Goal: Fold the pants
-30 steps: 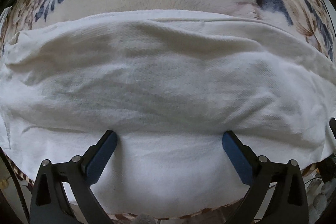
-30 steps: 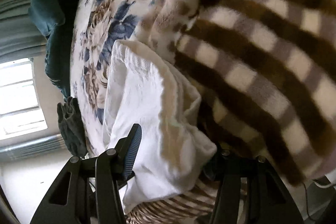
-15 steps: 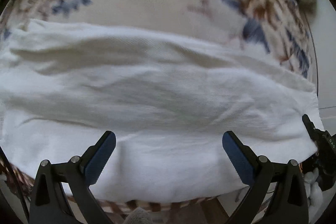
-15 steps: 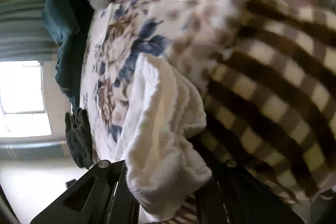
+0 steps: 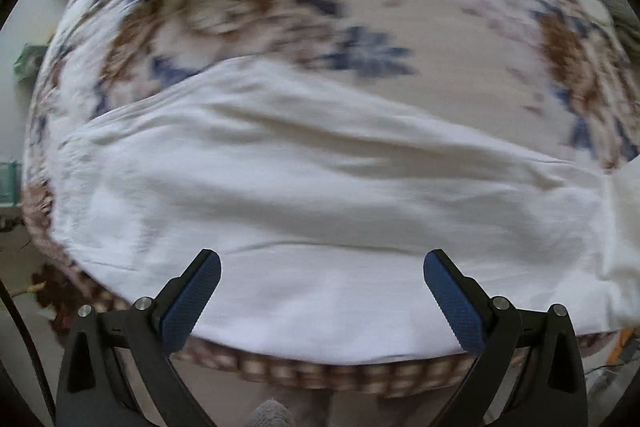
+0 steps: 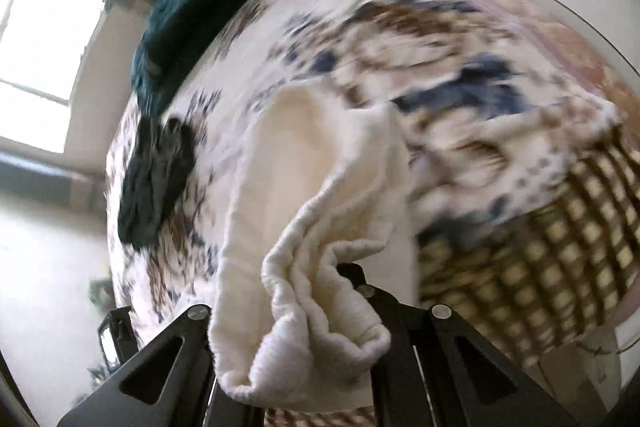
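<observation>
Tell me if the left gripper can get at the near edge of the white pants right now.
Probably yes. The left gripper is open, its fingers hanging over the white pants near their front edge, with nothing between. The right gripper already holds one bunched end.

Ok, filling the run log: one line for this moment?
left gripper: open over white pants | right gripper: shut on white pants, end bunched
</observation>
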Action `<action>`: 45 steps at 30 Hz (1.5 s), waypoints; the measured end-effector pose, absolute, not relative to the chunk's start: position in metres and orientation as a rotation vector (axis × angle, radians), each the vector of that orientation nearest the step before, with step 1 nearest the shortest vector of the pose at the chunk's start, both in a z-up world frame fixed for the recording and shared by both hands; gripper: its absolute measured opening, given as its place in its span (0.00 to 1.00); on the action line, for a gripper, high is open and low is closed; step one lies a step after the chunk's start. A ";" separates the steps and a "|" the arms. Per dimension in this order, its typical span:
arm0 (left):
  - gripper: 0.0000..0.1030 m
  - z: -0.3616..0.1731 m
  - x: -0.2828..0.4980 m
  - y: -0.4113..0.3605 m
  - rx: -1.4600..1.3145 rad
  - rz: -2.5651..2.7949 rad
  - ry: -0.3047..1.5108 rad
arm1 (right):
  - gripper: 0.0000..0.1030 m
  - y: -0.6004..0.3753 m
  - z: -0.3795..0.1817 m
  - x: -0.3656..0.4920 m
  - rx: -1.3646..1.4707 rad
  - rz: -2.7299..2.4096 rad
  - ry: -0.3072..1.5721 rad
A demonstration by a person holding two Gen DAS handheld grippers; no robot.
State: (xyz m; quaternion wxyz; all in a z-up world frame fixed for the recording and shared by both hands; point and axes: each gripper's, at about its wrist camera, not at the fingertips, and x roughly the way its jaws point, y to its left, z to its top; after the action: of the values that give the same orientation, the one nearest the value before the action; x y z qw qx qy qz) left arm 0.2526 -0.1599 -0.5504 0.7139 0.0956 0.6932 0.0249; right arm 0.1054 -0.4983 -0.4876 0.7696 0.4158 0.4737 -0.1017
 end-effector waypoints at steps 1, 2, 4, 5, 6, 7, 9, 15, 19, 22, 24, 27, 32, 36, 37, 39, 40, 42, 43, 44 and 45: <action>1.00 -0.552 0.253 -0.144 0.208 0.078 1.543 | 0.07 -0.481 -0.486 0.115 0.885 -0.210 1.046; 1.00 -0.554 0.256 -0.126 0.197 0.105 1.550 | 0.07 -0.461 -0.485 0.127 0.865 -0.201 1.061; 1.00 -0.552 0.253 -0.082 0.171 0.156 1.557 | 0.07 -0.413 -0.486 0.151 0.821 -0.183 1.100; 1.00 -0.551 0.255 -0.062 0.161 0.181 1.556 | 0.07 -0.388 -0.488 0.161 0.801 -0.169 1.118; 1.00 -0.549 0.251 -0.046 0.151 0.199 1.557 | 0.07 -0.368 -0.489 0.168 0.781 -0.157 1.131; 1.00 -0.548 0.248 -0.026 0.137 0.219 1.558 | 0.07 -0.344 -0.491 0.177 0.751 -0.138 1.144; 1.00 -0.547 0.252 0.013 0.105 0.268 1.555 | 0.07 -0.290 -0.498 0.193 0.700 -0.088 1.172; 1.00 -0.543 0.232 0.110 -0.011 0.395 1.536 | 0.07 -0.139 -0.546 0.212 0.503 0.048 1.322; 1.00 -0.536 0.224 0.140 -0.112 0.429 1.518 | 0.42 -0.101 -0.597 0.216 0.493 0.113 1.508; 1.00 -0.533 0.227 0.146 -0.212 0.378 1.514 | 0.79 -0.105 -0.587 0.210 0.572 0.230 1.527; 1.00 -0.533 0.234 0.141 -0.284 0.291 1.516 | 0.80 -0.124 -0.566 0.205 0.633 0.262 1.502; 1.00 -0.536 0.248 0.116 -0.370 0.133 1.524 | 0.80 -0.170 -0.535 0.190 0.649 0.206 1.453; 1.00 -0.562 0.268 0.035 -0.328 -0.088 1.598 | 0.80 -0.262 -0.534 0.168 0.640 -0.066 1.460; 0.92 -0.595 0.276 -0.018 -0.187 -0.164 1.641 | 0.80 -0.316 -0.559 0.159 0.648 -0.192 1.511; 0.66 -0.600 0.276 -0.027 -0.151 -0.173 1.636 | 0.80 -0.321 -0.565 0.158 0.644 -0.201 1.520; 0.25 -0.601 0.274 -0.042 -0.086 -0.202 1.613 | 0.80 -0.329 -0.581 0.158 0.648 -0.206 1.549; 0.16 -0.598 0.271 -0.046 -0.078 -0.212 1.602 | 0.80 -0.332 -0.586 0.158 0.650 -0.203 1.558; 0.15 -0.578 0.262 -0.046 -0.085 -0.203 1.551 | 0.80 -0.334 -0.598 0.161 0.648 -0.195 1.576; 0.15 -0.568 0.257 -0.045 -0.086 -0.194 1.533 | 0.80 -0.333 -0.603 0.163 0.638 -0.188 1.589; 0.15 -0.561 0.253 -0.042 -0.100 -0.188 1.522 | 0.80 -0.333 -0.606 0.164 0.631 -0.180 1.594; 0.15 -0.556 0.250 -0.039 -0.112 -0.178 1.520 | 0.80 -0.332 -0.608 0.164 0.627 -0.177 1.596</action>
State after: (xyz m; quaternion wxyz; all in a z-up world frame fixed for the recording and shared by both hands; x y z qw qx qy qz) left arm 0.2504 -0.0385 -0.5563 0.7199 -0.0505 0.6876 -0.0807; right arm 0.1642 -0.3323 -0.6078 0.6510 0.2760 0.7028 -0.0778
